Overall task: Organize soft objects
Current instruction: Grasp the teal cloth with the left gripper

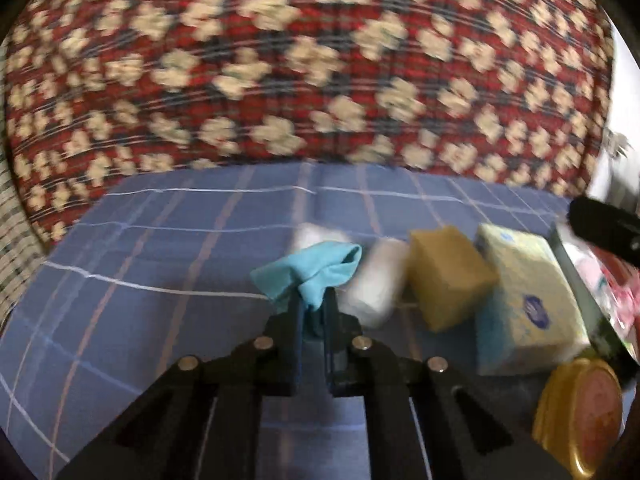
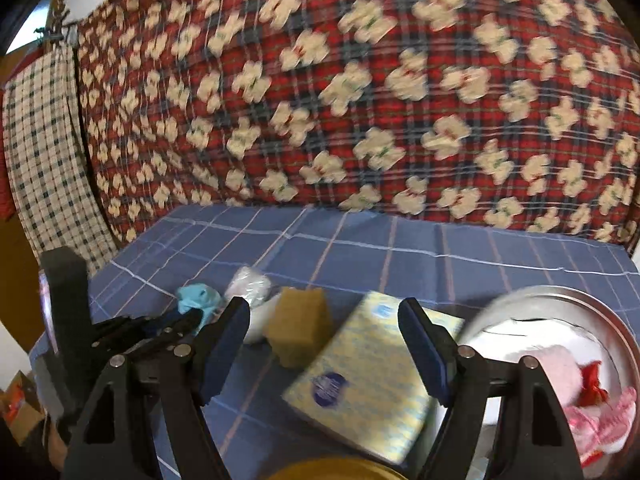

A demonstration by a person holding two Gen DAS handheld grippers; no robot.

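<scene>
My left gripper [image 1: 312,302] is shut on a light-blue cloth [image 1: 316,260], which bunches up above the fingertips; in the right wrist view the same gripper [image 2: 192,318] and blue cloth [image 2: 200,298] are at the left. On the blue checked sheet [image 1: 160,248] lie a white soft roll [image 1: 376,288], a brown sponge [image 1: 448,276] and a yellow tissue pack [image 1: 528,300] in a row. My right gripper [image 2: 324,314] is open above the sponge [image 2: 300,324] and tissue pack [image 2: 372,372], holding nothing.
A round metal tray [image 2: 580,296] at the right holds pink, white and red soft items. A gold-lidded jar [image 1: 580,412] stands near the front right. A red plaid blanket with cream figures [image 2: 360,100] rises behind the sheet. A second white roll [image 1: 316,236] lies behind the cloth.
</scene>
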